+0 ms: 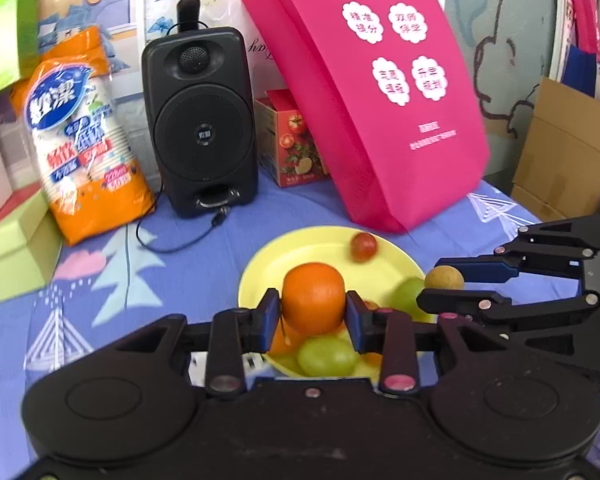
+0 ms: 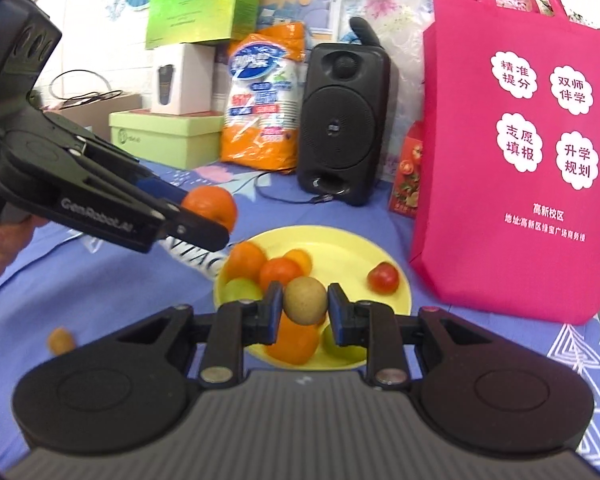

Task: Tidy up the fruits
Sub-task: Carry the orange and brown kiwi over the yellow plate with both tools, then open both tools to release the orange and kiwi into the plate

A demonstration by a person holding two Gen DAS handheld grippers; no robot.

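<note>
The left claw [image 1: 313, 316] grips an orange [image 1: 313, 298] at lower centre of its frame, above the yellow plate [image 1: 324, 240]. The right claw [image 2: 305, 311] clamps a small brown fruit [image 2: 305, 300] over the same plate, where oranges, green fruits and a red fruit [image 2: 383, 277] lie. A pink bag [image 2: 512, 160] stands at the right.

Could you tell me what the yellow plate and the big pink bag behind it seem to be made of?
The yellow plate looks like plastic or melamine: smooth, evenly coloured, with a soft sheen and a thin rim, though I can't be sure. The pink bag appears to be non-woven fabric: matte, faintly dimpled, creased, with sewn handles and white printing.
</note>
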